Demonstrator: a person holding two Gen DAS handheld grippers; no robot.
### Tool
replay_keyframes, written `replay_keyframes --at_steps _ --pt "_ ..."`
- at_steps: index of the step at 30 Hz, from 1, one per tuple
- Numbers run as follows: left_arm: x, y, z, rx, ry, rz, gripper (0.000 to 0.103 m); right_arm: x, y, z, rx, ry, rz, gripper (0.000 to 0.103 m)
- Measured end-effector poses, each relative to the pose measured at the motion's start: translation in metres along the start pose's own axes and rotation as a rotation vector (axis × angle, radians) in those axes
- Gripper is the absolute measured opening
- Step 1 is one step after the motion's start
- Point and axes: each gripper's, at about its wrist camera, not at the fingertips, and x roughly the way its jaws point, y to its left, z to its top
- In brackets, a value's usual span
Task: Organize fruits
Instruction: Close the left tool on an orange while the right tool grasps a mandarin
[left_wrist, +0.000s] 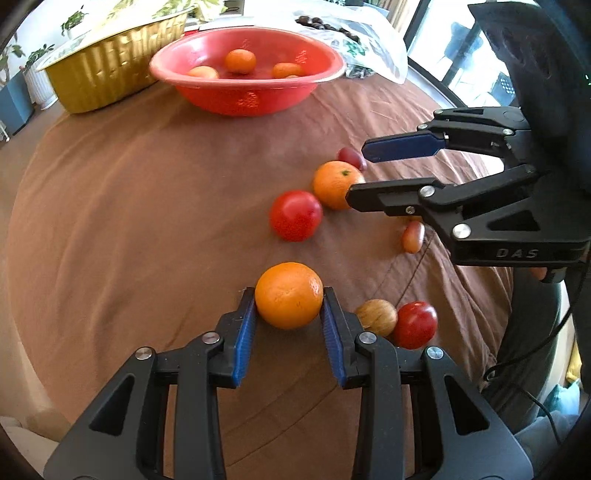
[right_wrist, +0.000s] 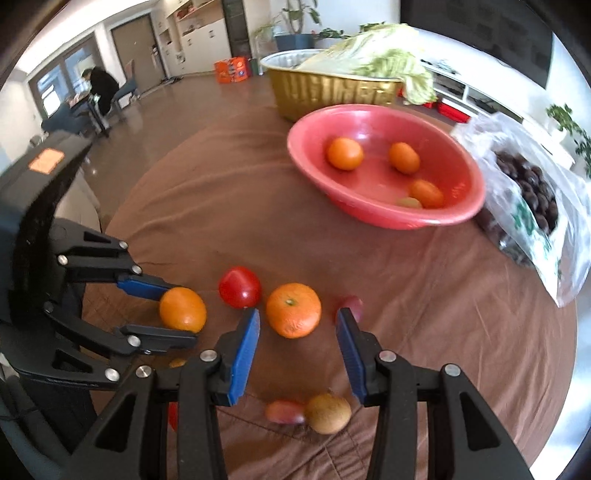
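Observation:
My left gripper (left_wrist: 289, 293) is shut on an orange (left_wrist: 288, 306), its blue pads pressing both sides; the right wrist view shows the same grip (right_wrist: 183, 312). My right gripper (right_wrist: 297, 325) is open, and a second orange (right_wrist: 293, 310) lies on the brown cloth just ahead of its fingertips, touching neither pad. In the left wrist view this gripper (left_wrist: 357, 172) reaches in from the right beside that orange (left_wrist: 332, 182). A red tomato (left_wrist: 295, 215) lies between the two oranges. The red bowl (left_wrist: 243, 99) at the back holds three oranges.
A brown fruit (left_wrist: 376, 316), another tomato (left_wrist: 415, 325) and small reddish fruits (left_wrist: 413, 236) lie near the table's front. Behind the bowl (right_wrist: 369, 216) stands a gold foil tray (right_wrist: 332, 92) with cabbage. A plastic bag of dark fruit (right_wrist: 532, 192) lies to its right.

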Motion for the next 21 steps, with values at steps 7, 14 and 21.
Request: replay_keyframes --at_steps 7,14,21 --pt "0.0 0.01 0.0 -0.01 -0.006 -0.006 0.032 0.022 0.008 0.006 -0.074 0.066 -0.011 0.045" --pt "-0.003 0.012 -0.001 -0.011 -0.014 -0.016 0.032 0.026 0.014 0.013 -0.125 0.09 -0.056 0.038" --pt "-0.006 0.014 0.0 -0.008 -0.024 -0.015 0.032 0.018 0.009 0.012 -0.082 0.064 -0.032 0.037"
